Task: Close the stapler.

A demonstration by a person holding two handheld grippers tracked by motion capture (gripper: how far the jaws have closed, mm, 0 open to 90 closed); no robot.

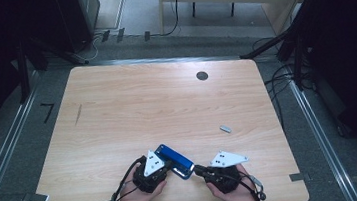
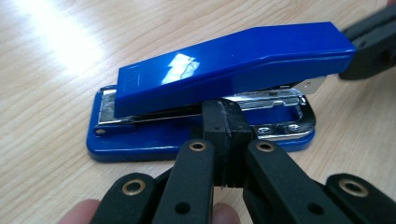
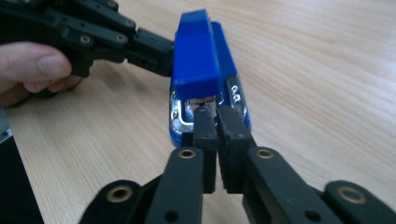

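On the wooden table (image 1: pixel 117 107) lies a blue stapler (image 1: pixel 175 160); the left gripper (image 2: pixel 226 122) and right gripper (image 3: pixel 215 119), jaws closed together and gripping nothing, touch its side and front.

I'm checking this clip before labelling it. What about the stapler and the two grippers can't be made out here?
- Stapler, high view: both ends covered by the left gripper and right gripper.
- Stapler mouth, right gripper view: the shut jaws hide whether they touch metal.
- Stapler's far side, left gripper view: hidden by its own top.
- Small grey piece, high view: too small to identify.
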